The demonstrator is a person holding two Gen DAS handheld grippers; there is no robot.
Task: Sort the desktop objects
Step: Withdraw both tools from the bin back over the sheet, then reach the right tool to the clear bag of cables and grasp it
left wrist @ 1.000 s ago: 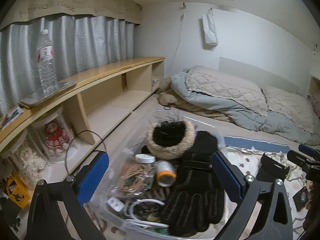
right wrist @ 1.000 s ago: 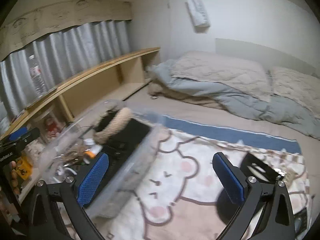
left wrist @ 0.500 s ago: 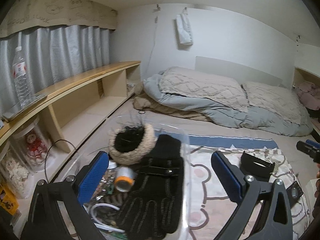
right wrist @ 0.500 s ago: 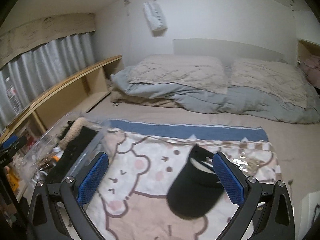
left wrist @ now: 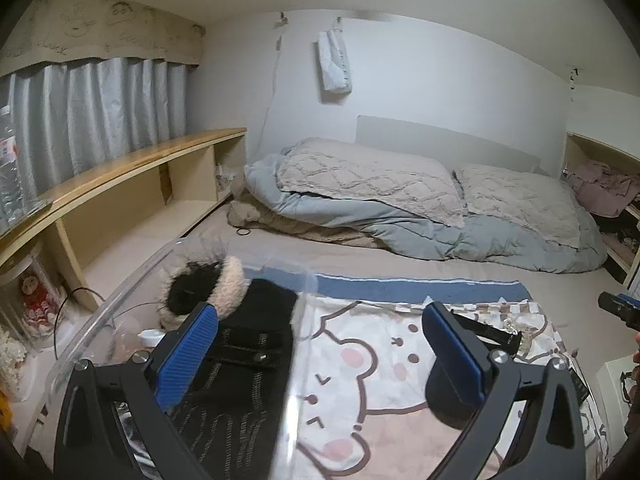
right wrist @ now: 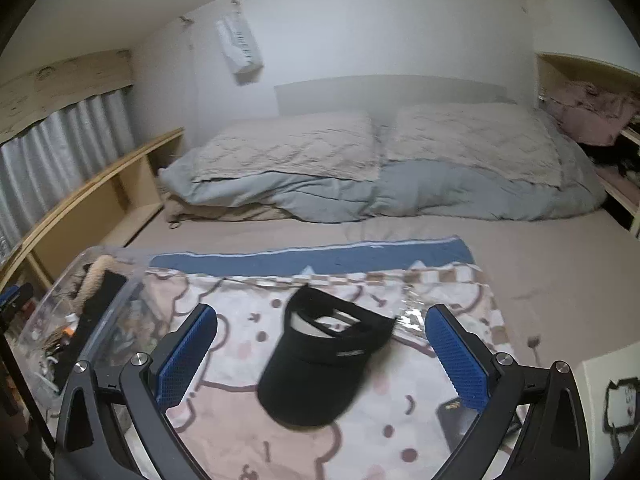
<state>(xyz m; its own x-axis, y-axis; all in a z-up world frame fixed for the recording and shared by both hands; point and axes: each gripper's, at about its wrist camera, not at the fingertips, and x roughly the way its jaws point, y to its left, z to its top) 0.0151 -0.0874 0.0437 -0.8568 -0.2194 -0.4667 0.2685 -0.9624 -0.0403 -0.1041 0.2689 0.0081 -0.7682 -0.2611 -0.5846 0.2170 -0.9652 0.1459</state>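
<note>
A clear plastic bin [left wrist: 120,300] sits at the left of the bear-print blanket [left wrist: 360,360]. It holds a black glove [left wrist: 240,368], a fur-trimmed black item [left wrist: 200,292] and small clutter. My left gripper [left wrist: 320,356] is open and empty, above the bin's right wall. A black visor cap [right wrist: 324,360] lies on the blanket [right wrist: 240,328]. My right gripper [right wrist: 320,360] is open and empty, with the cap between and beyond its fingers. The bin also shows at the left of the right wrist view [right wrist: 60,312].
A wooden shelf unit [left wrist: 120,188] runs along the left wall with a water bottle [left wrist: 8,168] on top. Folded quilts and pillows [left wrist: 400,196] lie at the bed's far end. A dark flat item [right wrist: 460,420] and a white box [right wrist: 612,396] lie near the right gripper.
Both grippers have swung to the right. The left view now has the bin at its left instead of centre. The cap has come between the right gripper's fingers.
</note>
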